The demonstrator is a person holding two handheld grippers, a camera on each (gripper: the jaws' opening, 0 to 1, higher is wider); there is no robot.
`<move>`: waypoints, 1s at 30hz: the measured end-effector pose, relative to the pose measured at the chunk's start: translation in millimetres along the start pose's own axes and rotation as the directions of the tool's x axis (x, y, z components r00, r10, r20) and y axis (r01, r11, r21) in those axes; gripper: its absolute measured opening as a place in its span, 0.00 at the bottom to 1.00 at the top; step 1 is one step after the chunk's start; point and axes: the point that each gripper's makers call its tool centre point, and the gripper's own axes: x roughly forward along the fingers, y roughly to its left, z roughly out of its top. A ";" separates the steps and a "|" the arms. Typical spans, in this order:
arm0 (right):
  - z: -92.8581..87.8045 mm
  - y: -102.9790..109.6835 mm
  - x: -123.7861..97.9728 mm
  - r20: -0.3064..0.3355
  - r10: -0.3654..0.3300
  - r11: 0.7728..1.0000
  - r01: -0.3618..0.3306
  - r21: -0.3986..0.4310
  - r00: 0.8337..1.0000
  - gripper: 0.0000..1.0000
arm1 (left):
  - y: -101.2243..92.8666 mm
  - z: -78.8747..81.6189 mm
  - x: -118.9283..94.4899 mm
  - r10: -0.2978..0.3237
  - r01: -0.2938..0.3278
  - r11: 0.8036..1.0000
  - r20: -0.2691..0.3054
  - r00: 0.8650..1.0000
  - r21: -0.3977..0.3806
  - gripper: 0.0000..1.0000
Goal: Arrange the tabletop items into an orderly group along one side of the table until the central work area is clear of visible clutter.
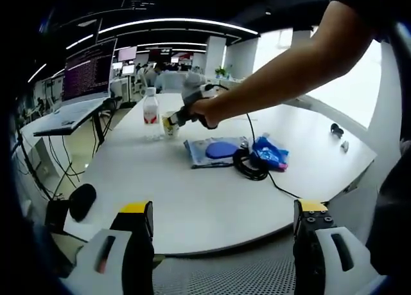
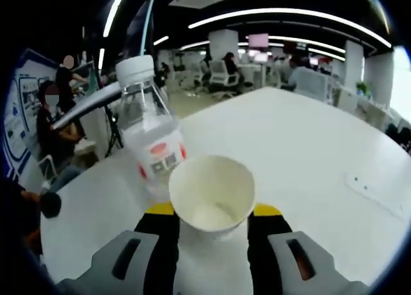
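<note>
The table (image 1: 192, 205) is the largest thing in sight, a smooth white top with rounded corners, its near edge curving across the left gripper view. On it, right of centre in that view, lies a flat blue pouch (image 1: 215, 150) with a darker oval patch; its material is too blurred to name. Just beside it sits a coil of black cable (image 1: 250, 165), one strand trailing off toward the table's near edge, and touching the coil a crinkled blue packet (image 1: 271, 153) with white print that cannot be read.

Farther back stands a clear plastic bottle (image 2: 149, 137) with a white ribbed cap and a red and white label, upright. In the right gripper view the bottle rises just behind a white paper cup (image 2: 212, 195), round-mouthed and tapering; whether the two touch cannot be told. The cup's base is hidden between the jaws.

The right gripper (image 2: 212, 227) is clenched around the cup, its yellow-tipped black jaws pressed to either side. In the left gripper view a bare arm reaches across to it by the bottle.

The left gripper (image 1: 221, 227) is released, jaws wide apart near the table's front edge, holding nothing.
</note>
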 end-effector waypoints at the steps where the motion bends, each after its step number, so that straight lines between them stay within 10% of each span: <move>1: 0.2 0.0 0.7 -0.002 0.000 1.000 0.000 -0.002 1.000 0.38 | 0.1 0.0 0.1 0.000 0.000 1.000 0.000 1.000 0.001 0.90; 30: -18.2 -24.7 -17.9 -0.069 -0.007 1.000 0.005 -0.025 0.998 0.46 | -7.4 -0.7 3.3 -0.021 0.022 0.999 -0.020 1.000 0.033 0.90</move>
